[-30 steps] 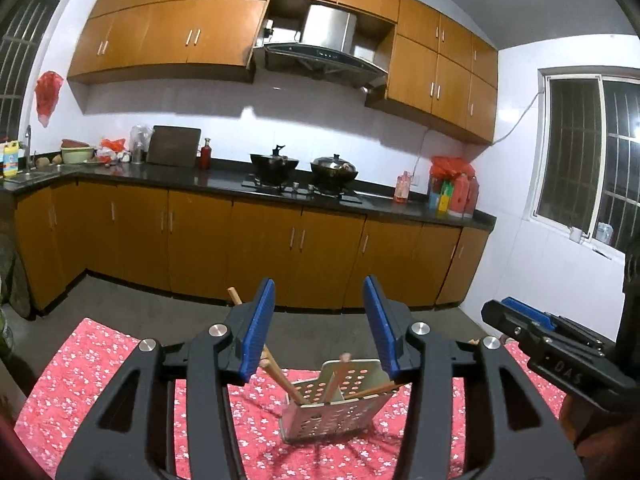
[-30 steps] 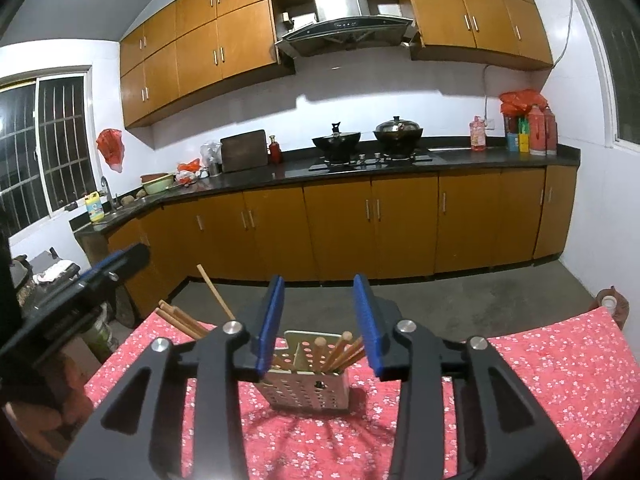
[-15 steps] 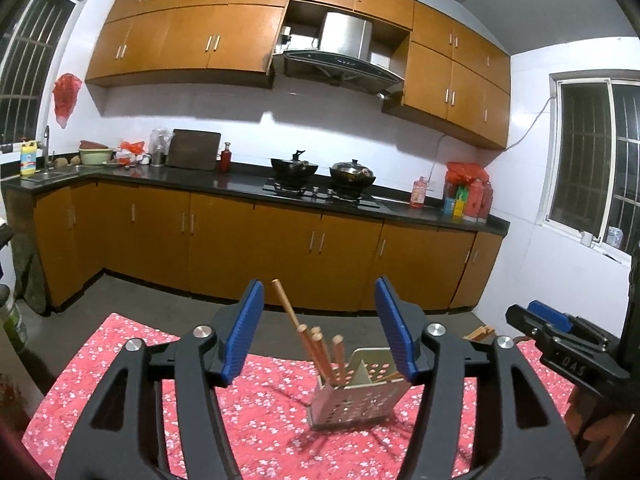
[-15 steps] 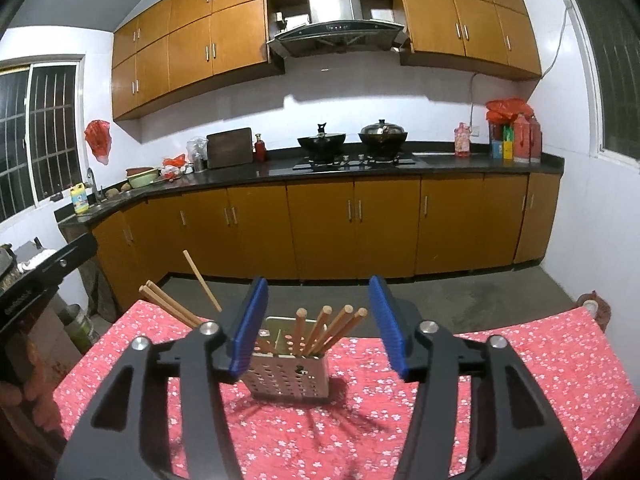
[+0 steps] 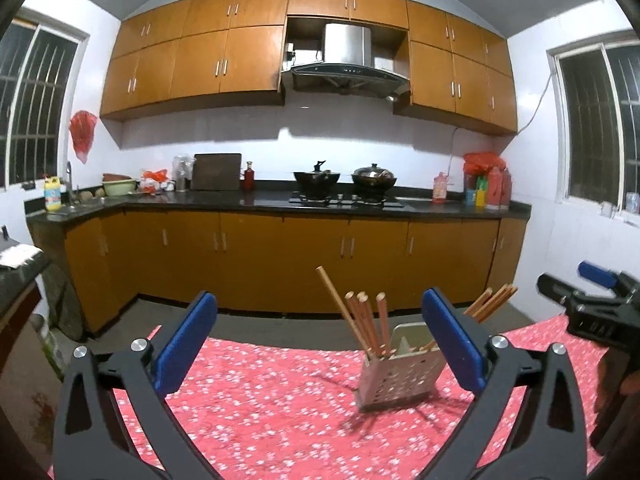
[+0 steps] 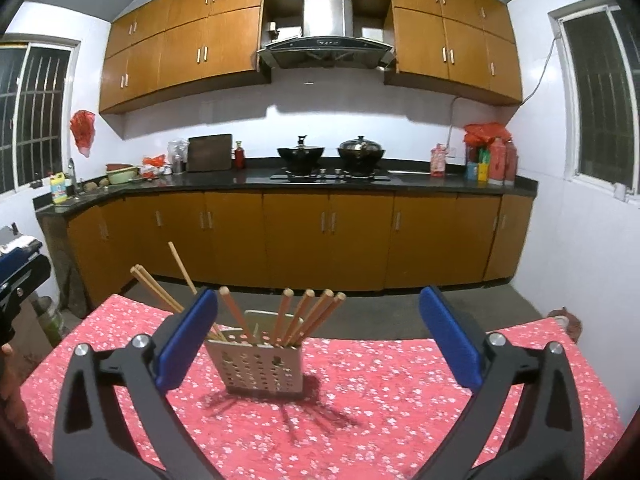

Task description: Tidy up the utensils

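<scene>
Left gripper (image 5: 320, 344) and right gripper (image 6: 318, 340): just spread wide, both empty; chopsticks (image 6: 308, 312) upright, perhaps loosely, in perforated holder (image 6: 260, 368).

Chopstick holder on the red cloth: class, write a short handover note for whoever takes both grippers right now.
Left gripper: jaws have just been opening, now wide, nothing between the pads.
Right gripper: the same, jaws just opened wide and empty.
Things: the perforated metal holder stands upright on the red floral tablecloth; the wooden chopsticks stand in it, leaning in different directions.
Done: every chopstick in view is in the holder; none lies on the visible cloth.
Left: apparently little; perhaps check the hidden parts of the table for strays and straighten the leaning sticks.
</scene>
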`<state>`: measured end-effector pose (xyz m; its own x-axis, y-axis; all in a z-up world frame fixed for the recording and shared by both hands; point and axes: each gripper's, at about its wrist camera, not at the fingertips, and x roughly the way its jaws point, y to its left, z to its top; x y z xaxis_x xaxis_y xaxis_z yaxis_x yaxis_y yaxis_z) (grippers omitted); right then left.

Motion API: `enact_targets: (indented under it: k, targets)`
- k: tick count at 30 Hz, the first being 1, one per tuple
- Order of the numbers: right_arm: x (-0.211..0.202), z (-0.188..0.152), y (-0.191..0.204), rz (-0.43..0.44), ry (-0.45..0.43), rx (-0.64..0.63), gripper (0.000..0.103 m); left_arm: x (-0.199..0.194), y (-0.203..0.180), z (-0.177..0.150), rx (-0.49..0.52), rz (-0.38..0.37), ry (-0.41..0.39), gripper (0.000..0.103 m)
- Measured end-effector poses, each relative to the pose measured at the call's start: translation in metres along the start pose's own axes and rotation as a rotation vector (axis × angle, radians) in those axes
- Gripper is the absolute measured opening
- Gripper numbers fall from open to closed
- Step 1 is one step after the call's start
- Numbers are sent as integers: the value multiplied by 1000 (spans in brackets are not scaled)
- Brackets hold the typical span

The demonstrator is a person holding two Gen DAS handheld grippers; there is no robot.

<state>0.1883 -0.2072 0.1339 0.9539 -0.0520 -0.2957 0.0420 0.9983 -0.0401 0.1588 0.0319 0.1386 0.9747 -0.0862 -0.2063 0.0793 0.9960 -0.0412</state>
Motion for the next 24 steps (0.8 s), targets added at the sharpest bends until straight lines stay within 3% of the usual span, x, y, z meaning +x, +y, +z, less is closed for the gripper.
enact_targets:
  k: [5,11,16,24]
  targets:
    - [-24,-15,2,-57,-18,-28,99,-16,9,-16,8,16,18,101]
    - [-62,-48,7,-56,-57,-40,99,-41,18,-41,-2,35,19,101]
    - [-77,-80,9,-34,-35,-6,99,-61,20,-69,-8,48,32,101]
    - [-95,-126,19,-65,-33,12,99,-87,4,-104,62,54,26,101]
